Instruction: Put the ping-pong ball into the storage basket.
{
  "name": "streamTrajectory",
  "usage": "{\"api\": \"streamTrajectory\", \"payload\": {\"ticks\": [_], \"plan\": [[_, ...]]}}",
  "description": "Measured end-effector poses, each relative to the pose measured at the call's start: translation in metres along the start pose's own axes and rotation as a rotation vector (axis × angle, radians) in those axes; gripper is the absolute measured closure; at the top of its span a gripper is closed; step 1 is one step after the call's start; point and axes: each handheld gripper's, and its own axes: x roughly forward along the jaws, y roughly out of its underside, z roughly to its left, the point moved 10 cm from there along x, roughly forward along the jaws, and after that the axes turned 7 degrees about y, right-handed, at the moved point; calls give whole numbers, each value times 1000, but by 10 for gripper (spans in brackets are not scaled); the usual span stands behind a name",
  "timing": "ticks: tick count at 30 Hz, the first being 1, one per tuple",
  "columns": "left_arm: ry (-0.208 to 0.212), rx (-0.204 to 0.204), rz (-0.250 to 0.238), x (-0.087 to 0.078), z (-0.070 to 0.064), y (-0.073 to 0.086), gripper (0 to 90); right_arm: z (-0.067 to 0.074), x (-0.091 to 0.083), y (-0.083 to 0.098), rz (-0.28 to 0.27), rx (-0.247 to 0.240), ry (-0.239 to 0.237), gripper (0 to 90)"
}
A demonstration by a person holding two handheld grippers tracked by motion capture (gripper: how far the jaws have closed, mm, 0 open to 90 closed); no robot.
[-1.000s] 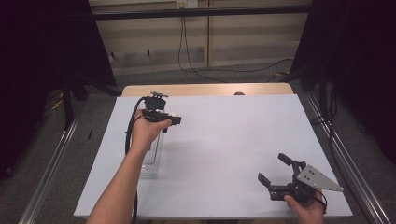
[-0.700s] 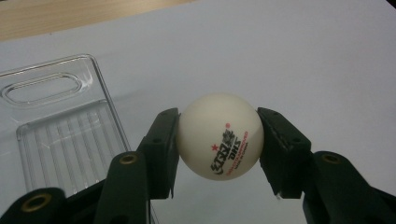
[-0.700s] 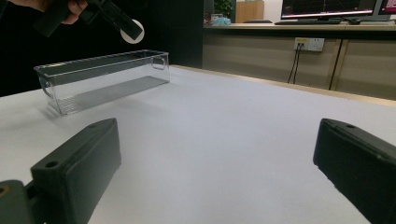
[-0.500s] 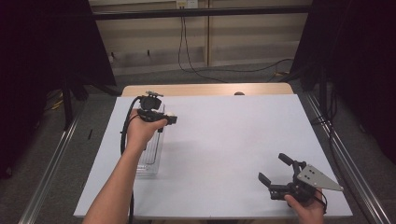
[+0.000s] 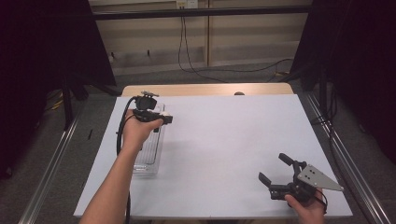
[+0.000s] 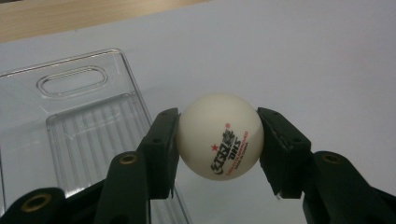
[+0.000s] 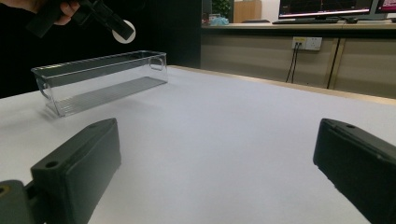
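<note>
A white ping-pong ball (image 6: pixel 219 135) with red and black print sits clamped between the pads of my left gripper (image 6: pixel 219 142). In the high view that left gripper (image 5: pixel 161 117) hovers over the far end of a clear plastic bin (image 5: pixel 148 151) at the table's left. The bin (image 6: pixel 70 121) lies below and left of the ball and looks empty. My right gripper (image 5: pixel 272 168) rests at the front right of the table, jaws wide apart with nothing between them (image 7: pixel 215 158). From there I see the bin (image 7: pixel 98 79) and the held ball (image 7: pixel 125 31) above its far end.
A white sheet covers the table (image 5: pixel 224 140), with a wooden strip (image 5: pixel 205 89) along its far edge. Metal rails (image 5: pixel 345 158) run along both sides. Cables lie on the floor behind. The sheet between the bin and the right gripper is bare.
My left hand has drifted slightly to the left above the bin, the ball still in its jaws. The right gripper has stayed put.
</note>
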Motion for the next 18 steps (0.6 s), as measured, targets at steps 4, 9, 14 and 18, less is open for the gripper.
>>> {"api": "streamTrajectory", "payload": {"ticks": [4,9,14,18], "plan": [[0,2,10,-1,2,2,511,0,0,0,2,2,-2,4],[-17,-1,0,-2,6,3,511,0,0,-1,-3,6,2,5],[-18,-5,2,-3,8,4,511,0,0,-1,-3,5,-3,5],[-32,-9,0,-3,11,5,511,0,0,0,-1,0,-3,6]]}}
